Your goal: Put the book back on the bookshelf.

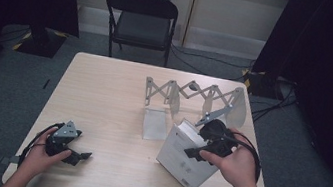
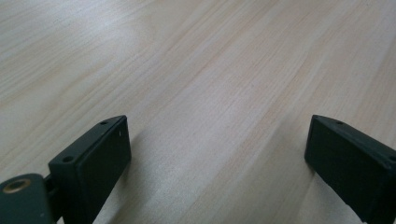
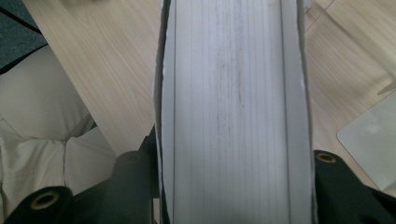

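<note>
A white book [image 1: 178, 157] stands tilted on the table's near right part, and my right gripper [image 1: 204, 147] grips its upper end. In the right gripper view the book's page edges [image 3: 233, 102] run straight up between the two black jaws, which press on both covers; the right gripper [image 3: 233, 191] is shut on it. My left gripper [image 1: 74, 155] rests low at the table's near left corner. Its jaws stand wide apart over bare wood in the left gripper view, so the left gripper [image 2: 217, 154] is open with nothing in it.
A grey accordion rack [image 1: 194, 94] with translucent dividers spans the far right of the wooden table [image 1: 103, 93]. A loose translucent sheet [image 1: 155, 123] lies flat just in front of it. A black folding chair [image 1: 141, 18] stands beyond the far edge.
</note>
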